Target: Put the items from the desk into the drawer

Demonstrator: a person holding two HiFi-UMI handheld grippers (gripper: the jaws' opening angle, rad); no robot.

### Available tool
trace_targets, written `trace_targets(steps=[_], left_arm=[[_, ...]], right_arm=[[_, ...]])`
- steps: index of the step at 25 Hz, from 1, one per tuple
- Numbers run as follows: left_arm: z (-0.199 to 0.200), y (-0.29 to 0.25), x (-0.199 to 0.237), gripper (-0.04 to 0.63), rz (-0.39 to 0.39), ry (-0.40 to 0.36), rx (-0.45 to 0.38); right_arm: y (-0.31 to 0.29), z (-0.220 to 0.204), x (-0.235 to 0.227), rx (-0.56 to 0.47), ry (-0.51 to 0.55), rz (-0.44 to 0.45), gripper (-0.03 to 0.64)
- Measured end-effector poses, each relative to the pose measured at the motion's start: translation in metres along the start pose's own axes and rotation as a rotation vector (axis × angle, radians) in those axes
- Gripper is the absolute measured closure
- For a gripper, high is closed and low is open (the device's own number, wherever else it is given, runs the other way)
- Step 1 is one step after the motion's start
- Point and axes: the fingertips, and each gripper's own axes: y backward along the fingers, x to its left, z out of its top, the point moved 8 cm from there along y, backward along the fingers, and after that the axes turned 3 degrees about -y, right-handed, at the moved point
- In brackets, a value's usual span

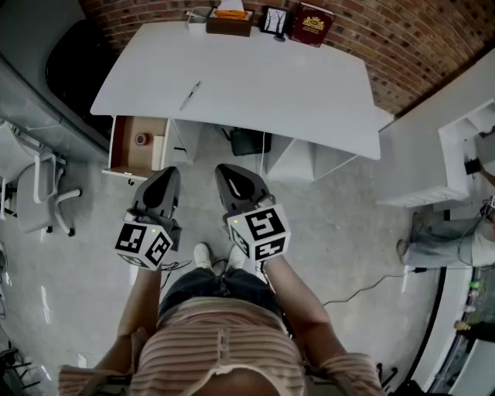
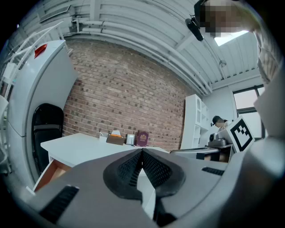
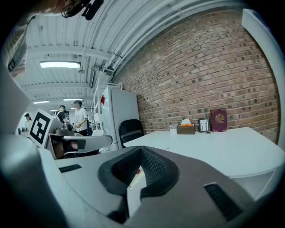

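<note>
A pen (image 1: 190, 94) lies on the white desk (image 1: 255, 85). Along the desk's back edge stand a small white cup (image 1: 199, 15), a brown tissue box (image 1: 230, 20), a photo frame (image 1: 274, 21) and a dark red book (image 1: 312, 25). Under the desk's left end a wooden drawer (image 1: 130, 145) is pulled out, with a roll of tape (image 1: 141, 139) inside. Both grippers hang over the floor in front of the desk, apart from everything. My left gripper (image 1: 170, 172) (image 2: 142, 151) is shut and holds nothing. My right gripper (image 1: 224, 168) (image 3: 140, 149) is likewise shut and holds nothing.
A black bag (image 1: 249, 141) sits under the desk. A black chair (image 1: 73, 54) stands at the desk's left end and a white chair (image 1: 39, 193) further left. White shelving (image 1: 464, 139) and a seated person (image 1: 445, 236) are at the right, with a cable (image 1: 363, 288) across the floor.
</note>
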Motion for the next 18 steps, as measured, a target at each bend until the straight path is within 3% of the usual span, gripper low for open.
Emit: trace_targets(steps=[18], left_arm=[[-0.010, -0.012, -0.006, 0.586, 0.029, 0.001, 0.038]], right_arm=[[0.005, -0.007, -0.016, 0.021, -0.016, 0.010, 0.600]])
